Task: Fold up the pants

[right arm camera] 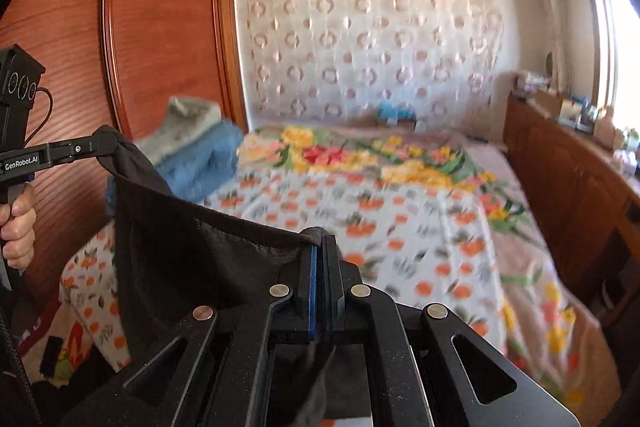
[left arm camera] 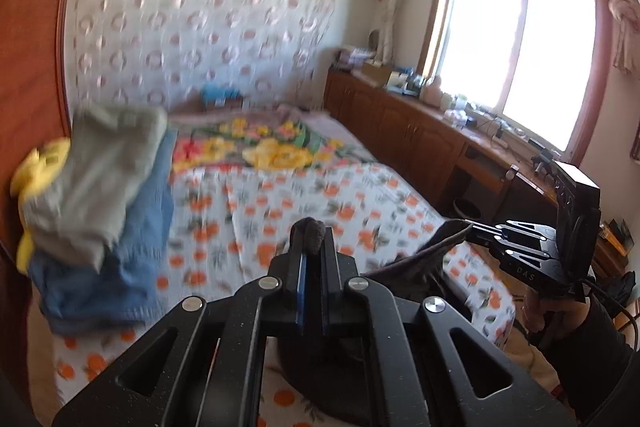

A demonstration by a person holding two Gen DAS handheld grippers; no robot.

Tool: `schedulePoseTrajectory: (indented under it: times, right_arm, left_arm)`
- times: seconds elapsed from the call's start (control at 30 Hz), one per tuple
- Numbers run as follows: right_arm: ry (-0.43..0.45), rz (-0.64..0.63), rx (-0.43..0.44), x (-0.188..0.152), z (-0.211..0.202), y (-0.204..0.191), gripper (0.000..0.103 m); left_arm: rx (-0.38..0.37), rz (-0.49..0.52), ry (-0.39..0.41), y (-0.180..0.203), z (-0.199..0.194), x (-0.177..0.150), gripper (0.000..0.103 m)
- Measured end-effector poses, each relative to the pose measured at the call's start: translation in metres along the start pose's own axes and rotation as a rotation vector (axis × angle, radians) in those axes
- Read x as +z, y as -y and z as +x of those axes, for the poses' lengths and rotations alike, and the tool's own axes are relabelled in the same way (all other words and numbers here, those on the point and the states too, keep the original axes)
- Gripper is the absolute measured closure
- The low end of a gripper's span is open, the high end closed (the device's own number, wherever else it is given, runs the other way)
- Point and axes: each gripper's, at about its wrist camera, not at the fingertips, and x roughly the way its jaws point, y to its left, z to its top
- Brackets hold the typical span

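Both grippers are clamped on the dark pants right now — the left gripper (left arm camera: 314,227) has a bunched bit of cloth pinched at its tips, and the right gripper (right arm camera: 318,233) is clenched on another corner, with the pants (right arm camera: 192,255) stretched between the two and hanging below them, up off the floral bed (right arm camera: 400,227) ahead; I'd say the trick here is keeping that top edge taut and level so the fabric drops flat. Lay it on the open patch of bedspread straight in front of the tips — well clear of the clothes pile (left arm camera: 104,187) off to the left; don't let go until it's down.
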Motion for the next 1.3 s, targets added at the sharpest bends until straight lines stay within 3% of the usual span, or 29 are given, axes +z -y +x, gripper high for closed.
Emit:
schedulePoseTrajectory:
  times: [0.1, 0.23, 0.43, 0.63, 0.77, 0.83, 0.93, 1.13, 1.3]
  right_arm:
    - [-0.073, 0.0, -0.011, -0.016, 0.015, -0.011, 0.098]
    - [-0.106, -0.003, 0.004, -0.024, 0.012, -0.017, 0.091]
    - [-0.17, -0.008, -0.04, -0.024, 0.013, 0.0, 0.073]
    - [-0.226, 0.014, -0.071, -0.031, 0.033, 0.015, 0.068]
    - [-0.244, 0.019, -0.088, -0.037, 0.033, 0.019, 0.068]
    - [-0.229, 0.036, -0.09, -0.038, 0.026, 0.025, 0.083]
    - [-0.202, 0.05, -0.097, -0.037, 0.013, 0.03, 0.097]
    - [-0.121, 0.111, -0.134, -0.04, -0.027, 0.043, 0.097]
    - [-0.131, 0.148, -0.177, -0.052, -0.038, 0.055, 0.097]
  left_arm:
    - [0.015, -0.038, -0.056, -0.012, 0.018, -0.026, 0.097]
    - [0.031, -0.068, -0.084, -0.02, 0.028, -0.046, 0.097]
    - [0.028, -0.088, -0.089, -0.021, 0.031, -0.055, 0.097]
    - [0.022, -0.101, -0.088, -0.029, 0.028, -0.061, 0.097]
    - [0.022, -0.113, -0.095, -0.034, 0.029, -0.067, 0.097]
    - [0.024, -0.119, -0.098, -0.036, 0.029, -0.07, 0.097]
    - [0.024, -0.127, -0.103, -0.038, 0.03, -0.074, 0.097]
    - [0.021, -0.14, -0.095, -0.039, 0.028, -0.076, 0.097]
    - [0.022, -0.143, -0.092, -0.039, 0.028, -0.076, 0.097]
